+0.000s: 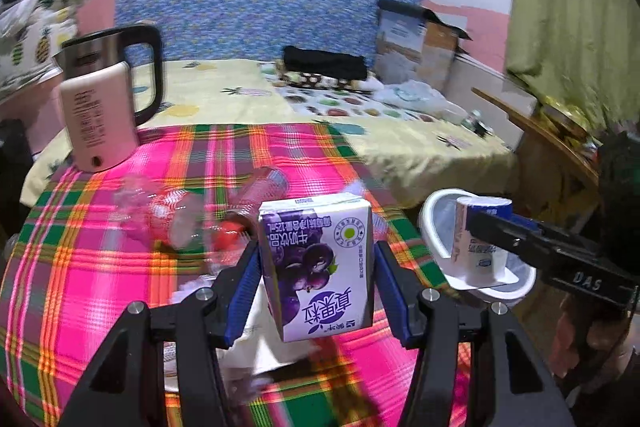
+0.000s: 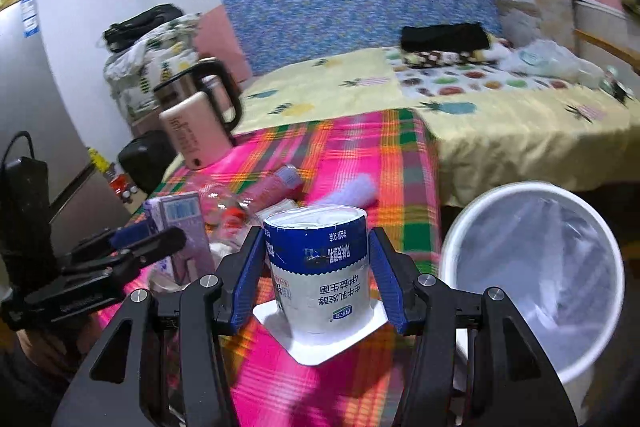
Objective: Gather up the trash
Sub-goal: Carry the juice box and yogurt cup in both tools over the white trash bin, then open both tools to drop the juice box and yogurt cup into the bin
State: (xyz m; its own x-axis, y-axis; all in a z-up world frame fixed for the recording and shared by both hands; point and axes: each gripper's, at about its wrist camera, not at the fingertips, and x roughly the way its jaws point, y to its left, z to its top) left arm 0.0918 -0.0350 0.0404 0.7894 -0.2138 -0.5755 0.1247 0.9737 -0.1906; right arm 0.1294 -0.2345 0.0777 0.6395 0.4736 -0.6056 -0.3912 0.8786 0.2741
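Left gripper (image 1: 316,267) clamps purple drink carton (image 1: 318,267), lifted over plaid table (image 1: 100,267). Right gripper (image 2: 318,275) clamps upturned yogurt cup (image 2: 320,267) at table edge. White bin (image 2: 532,267) at cup's three o'clock.

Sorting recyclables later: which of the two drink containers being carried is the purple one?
The milk carton in the left tongs, boxy with grapes printed; the yogurt cup in the right tongs is round, blue and white.

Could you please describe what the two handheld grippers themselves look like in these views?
Both the left gripper and the right gripper are matte black angular linkages with silver screw heads and flat blue finger pads. Seen from the left wrist, the right one's body bears white letters "DAS".
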